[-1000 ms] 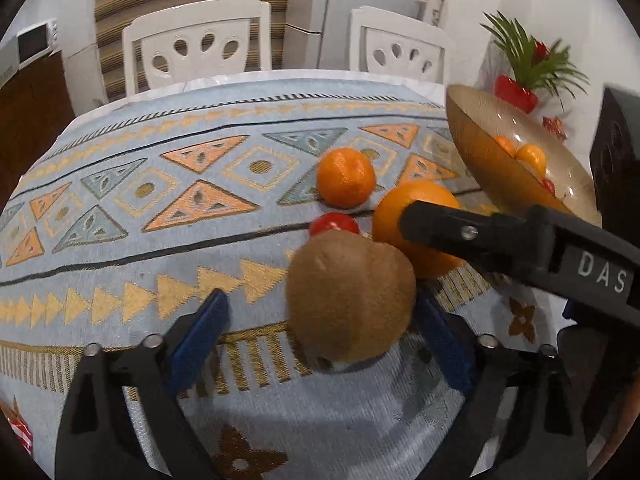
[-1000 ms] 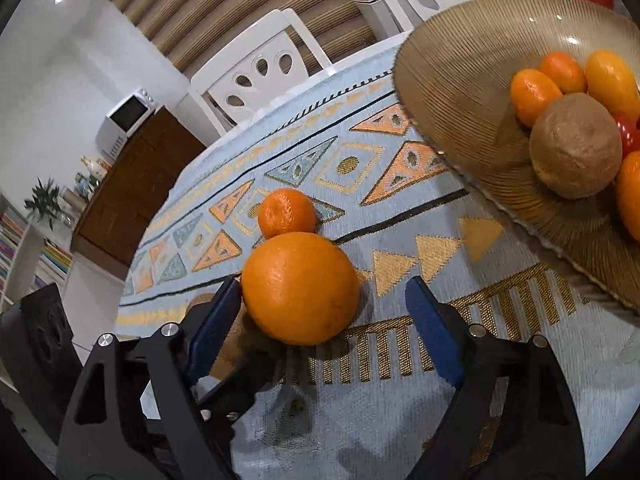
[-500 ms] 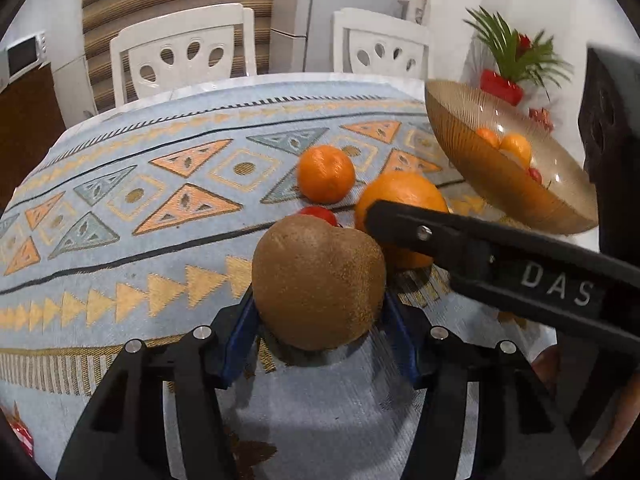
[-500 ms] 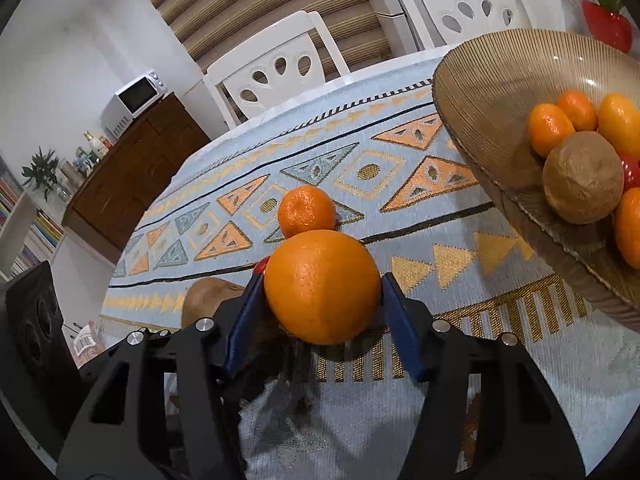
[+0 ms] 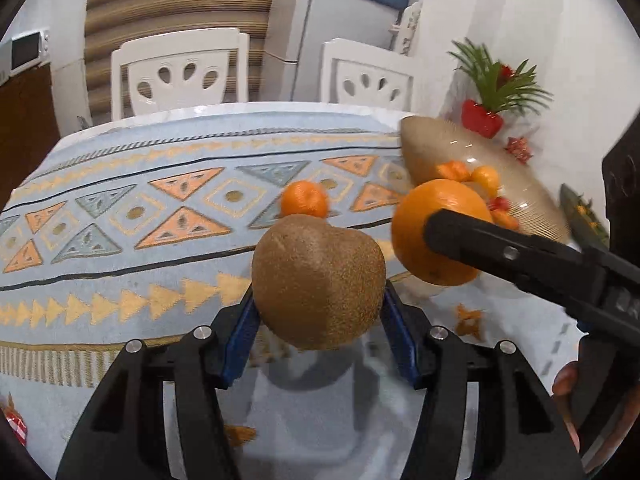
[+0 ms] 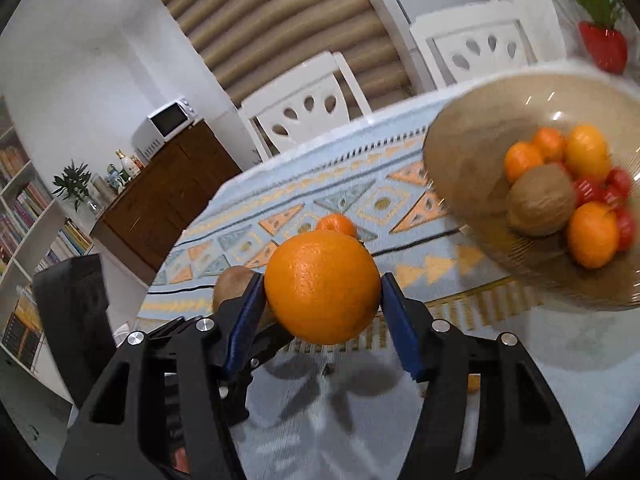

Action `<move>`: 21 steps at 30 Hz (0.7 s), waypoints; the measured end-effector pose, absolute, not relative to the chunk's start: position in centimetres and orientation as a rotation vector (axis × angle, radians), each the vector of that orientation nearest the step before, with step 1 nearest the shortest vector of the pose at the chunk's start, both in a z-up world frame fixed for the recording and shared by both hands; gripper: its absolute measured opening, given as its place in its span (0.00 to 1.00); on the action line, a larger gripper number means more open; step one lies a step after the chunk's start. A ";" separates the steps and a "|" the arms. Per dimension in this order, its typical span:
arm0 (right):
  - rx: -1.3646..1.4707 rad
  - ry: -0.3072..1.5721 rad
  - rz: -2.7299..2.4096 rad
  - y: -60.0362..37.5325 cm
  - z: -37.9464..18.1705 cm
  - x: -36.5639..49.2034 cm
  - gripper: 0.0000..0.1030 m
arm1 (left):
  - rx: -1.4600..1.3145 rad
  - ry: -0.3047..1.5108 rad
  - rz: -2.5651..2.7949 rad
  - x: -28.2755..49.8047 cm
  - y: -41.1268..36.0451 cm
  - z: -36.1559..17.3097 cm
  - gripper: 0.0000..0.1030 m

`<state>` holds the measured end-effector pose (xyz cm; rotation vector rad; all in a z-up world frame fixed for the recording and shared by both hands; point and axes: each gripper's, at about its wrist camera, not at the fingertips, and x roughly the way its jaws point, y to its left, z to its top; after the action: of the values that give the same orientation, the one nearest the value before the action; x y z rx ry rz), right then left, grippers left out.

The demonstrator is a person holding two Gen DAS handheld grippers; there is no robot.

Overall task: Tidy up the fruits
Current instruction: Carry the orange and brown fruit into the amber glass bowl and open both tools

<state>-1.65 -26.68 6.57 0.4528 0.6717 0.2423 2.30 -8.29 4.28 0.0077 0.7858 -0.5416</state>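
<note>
Fruits: left claw (image 5: 318, 316) clamps one kiwi (image 5: 318, 280), right claw (image 6: 322, 314) one orange (image 6: 322, 286) (one mandarin (image 5: 304, 199) loose).

Two loaded grippers crowded the table's near right side: the left gripper (image 5: 318, 330), clamped on a kiwi (image 5: 318, 280), sat just beside the right gripper (image 6: 322, 320), which gripped an orange (image 6: 322, 286). Ahead of them a lone tangerine (image 5: 304, 199) lay in the way on the patterned tablecloth (image 5: 120, 240). To the right the fruit bowl (image 6: 460, 168) stood near, its centre piled with fruit, its near-left wall bare. The cloth's left half lay open.
</note>
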 end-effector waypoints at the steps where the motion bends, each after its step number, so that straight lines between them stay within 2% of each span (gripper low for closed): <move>1: 0.447 0.661 0.239 -27.1 7.3 -2.1 0.58 | 0.013 0.779 -0.548 2.0 -8.7 4.9 0.55; 8: 0.405 0.585 0.108 -34.2 12.9 -4.3 0.58 | 0.036 0.708 -0.651 1.7 -13.8 11.1 0.55; 13: 0.418 0.570 -0.014 -40.0 14.8 -4.8 0.58 | 0.011 0.697 -0.722 3.5 -18.0 14.3 0.55; 21: 0.444 0.631 -0.124 -45.3 12.4 -3.5 0.58 | 0.001 0.756 -0.789 7.6 -25.1 14.5 0.55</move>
<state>-3.48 -45.33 12.36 0.4442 0.6306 -0.1240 7.64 -25.05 14.51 0.0009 0.7555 -0.7891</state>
